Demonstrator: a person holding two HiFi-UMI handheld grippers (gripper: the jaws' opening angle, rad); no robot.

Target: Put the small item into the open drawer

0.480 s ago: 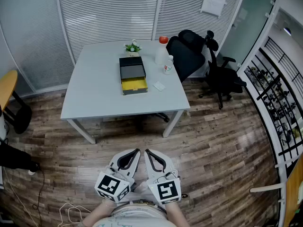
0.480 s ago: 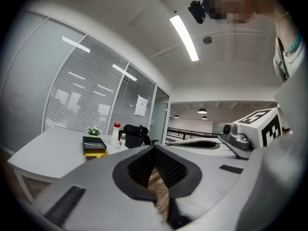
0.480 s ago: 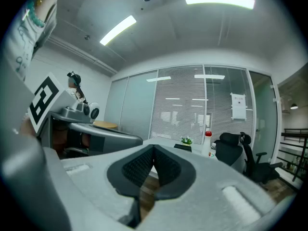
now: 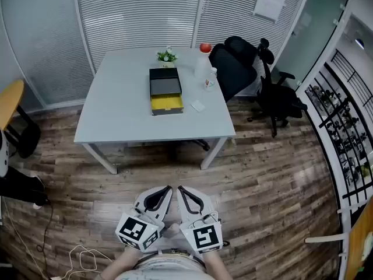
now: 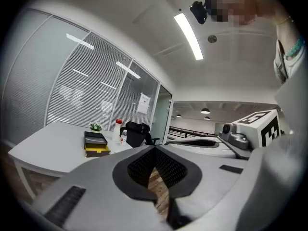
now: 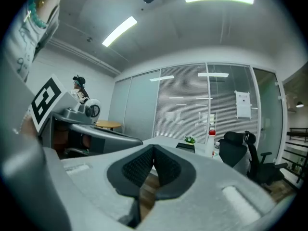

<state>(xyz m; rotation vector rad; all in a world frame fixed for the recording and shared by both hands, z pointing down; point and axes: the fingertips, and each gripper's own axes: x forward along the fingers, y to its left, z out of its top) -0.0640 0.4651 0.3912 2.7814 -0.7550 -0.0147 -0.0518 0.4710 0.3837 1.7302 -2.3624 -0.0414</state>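
A dark drawer box [image 4: 165,85] stands on the grey table [image 4: 116,107], its yellow drawer [image 4: 166,104] pulled open toward me. A small white item [image 4: 197,105] lies on the tabletop just right of the drawer. Both grippers hang close to my body above the wood floor, far from the table. My left gripper [image 4: 169,188] and right gripper [image 4: 180,188] sit side by side, each shut with nothing between the jaws. In the left gripper view the drawer box [image 5: 96,144] shows small in the distance; the tips [image 5: 155,148] meet. The right gripper's tips [image 6: 153,147] also meet.
A small potted plant [image 4: 166,56], a white bottle with a red cap [image 4: 202,61] and a smaller bottle [image 4: 210,80] stand at the table's far side. Two black office chairs [image 4: 233,66] sit to its right. Blinds line the back wall; a cable [image 4: 81,255] lies on the floor.
The view has shifted slightly; the table sits a little to the right and lower in frame. Both grippers stay shut in the same place by my body.
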